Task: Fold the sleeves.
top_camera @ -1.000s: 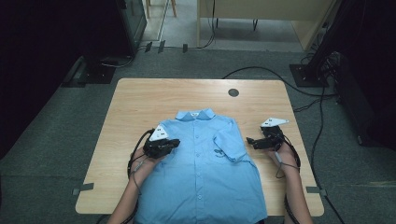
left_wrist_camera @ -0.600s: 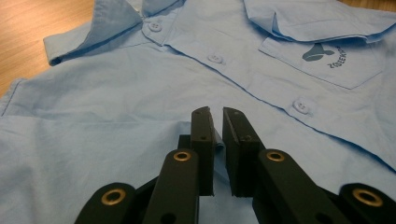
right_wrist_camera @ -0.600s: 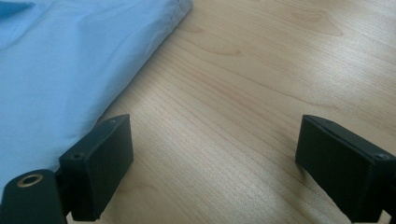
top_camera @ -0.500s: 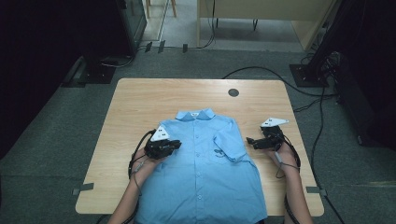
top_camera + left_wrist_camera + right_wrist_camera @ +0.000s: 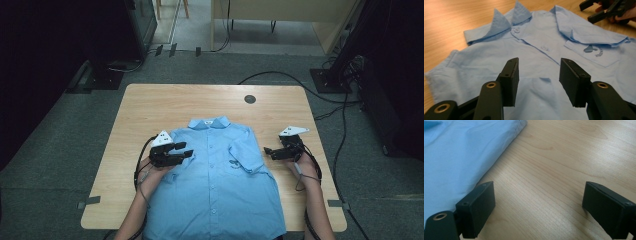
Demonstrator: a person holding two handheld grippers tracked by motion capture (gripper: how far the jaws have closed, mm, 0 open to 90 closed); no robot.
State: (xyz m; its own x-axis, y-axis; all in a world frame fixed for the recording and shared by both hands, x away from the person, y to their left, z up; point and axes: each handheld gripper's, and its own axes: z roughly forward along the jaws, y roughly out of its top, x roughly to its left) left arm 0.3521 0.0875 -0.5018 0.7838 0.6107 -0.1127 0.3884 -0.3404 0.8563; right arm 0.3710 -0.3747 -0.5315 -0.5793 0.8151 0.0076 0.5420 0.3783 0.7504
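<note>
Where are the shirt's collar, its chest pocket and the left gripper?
collar (image 5: 506, 22), left gripper view, on the raised left collar flap.
chest pocket (image 5: 596, 53), left gripper view, on the printed pocket front.
left gripper (image 5: 185, 151), high view, midway between its fingertips, over the shirt.

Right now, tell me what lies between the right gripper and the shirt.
Bare wooden table: in the right gripper view, nothing lies between the open right gripper and the blue shirt, whose edge runs just beside one of its fingers.

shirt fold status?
Done: both short sleeves of the light blue button-up shirt lie folded inward. In hand: nothing; the left gripper has just been opening over the left sleeve fold, and the right gripper is open over the wooden table. Left: folding the body.
</note>
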